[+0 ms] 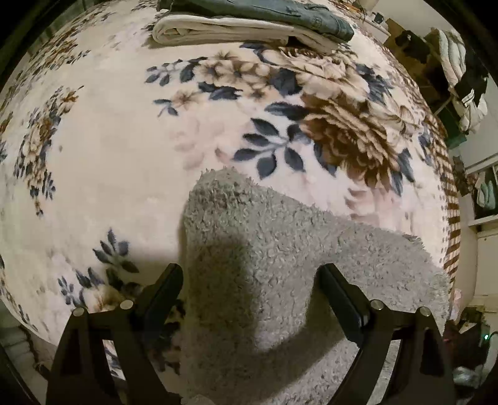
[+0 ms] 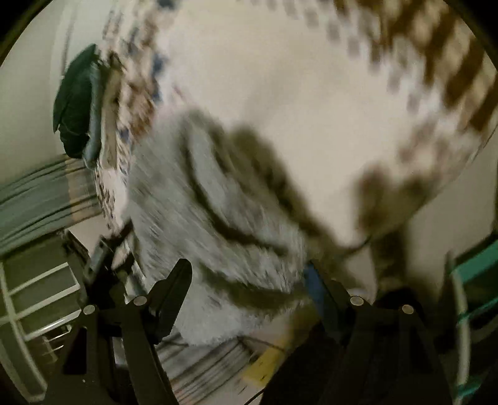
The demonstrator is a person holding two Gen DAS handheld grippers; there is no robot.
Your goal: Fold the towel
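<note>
A grey shaggy towel lies on the floral blanket of a bed, one corner pointing away from me. My left gripper hovers over the towel's near part with its fingers spread wide and nothing pinched between them. In the blurred right wrist view the same towel is rumpled into folds at the bed's edge. My right gripper stands open just above it, its two fingers straddling the cloth.
Folded cream fabric and a dark denim garment lie stacked at the far side of the bed. Clothes hang at the right. A dark green item sits at the bed's edge; a white rack stands lower left.
</note>
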